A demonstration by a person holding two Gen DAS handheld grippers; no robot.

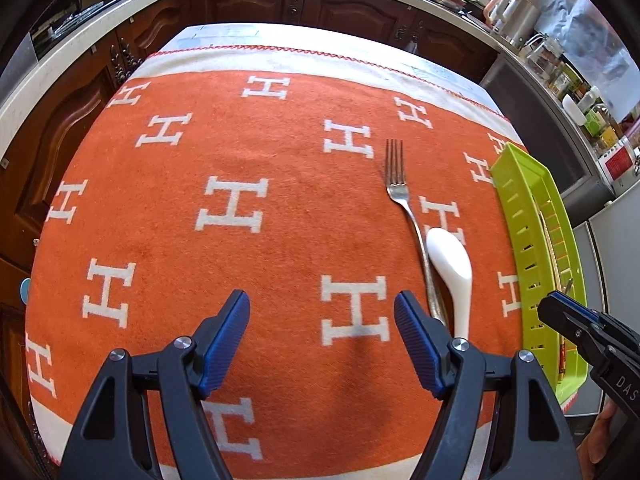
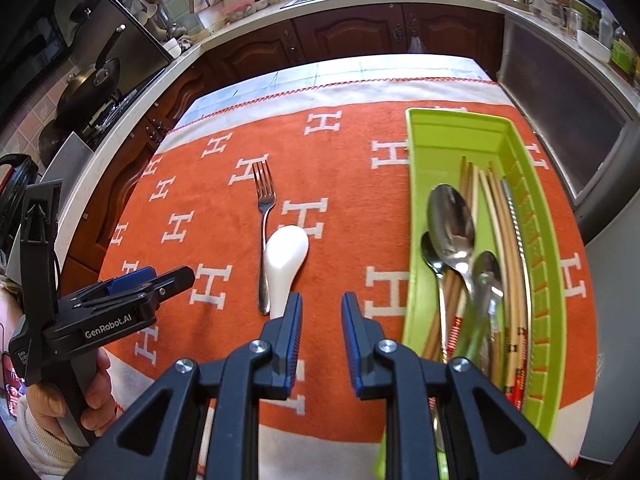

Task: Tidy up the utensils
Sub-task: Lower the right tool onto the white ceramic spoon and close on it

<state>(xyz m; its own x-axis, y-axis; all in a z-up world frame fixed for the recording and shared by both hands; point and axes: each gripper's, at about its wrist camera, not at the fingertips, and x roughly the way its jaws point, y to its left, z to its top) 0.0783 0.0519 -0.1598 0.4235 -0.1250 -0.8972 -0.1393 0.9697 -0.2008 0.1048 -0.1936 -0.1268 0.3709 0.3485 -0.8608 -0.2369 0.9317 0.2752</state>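
A metal fork (image 1: 404, 208) (image 2: 264, 216) lies on the orange cloth, tines away from me. A white ceramic spoon (image 1: 452, 268) (image 2: 282, 264) lies right beside its handle, touching it. My left gripper (image 1: 322, 312) hovers open over bare cloth, left of both, with nothing between its fingers; in the right wrist view the left gripper (image 2: 160, 280) shows at the left edge, held by a hand. My right gripper (image 2: 321, 312) stands narrowly open and empty between the white spoon and the green tray (image 2: 416, 216) (image 1: 516, 216). In the tray lie several metal spoons (image 2: 450, 224) and chopsticks (image 2: 496, 216).
The orange cloth with white H marks (image 1: 240, 160) covers the table. Dark wooden cabinets (image 2: 344, 36) and a countertop with kitchenware run behind it. A grey appliance (image 2: 560, 128) stands past the table's right edge. A pan (image 2: 92, 84) sits on the stove at the far left.
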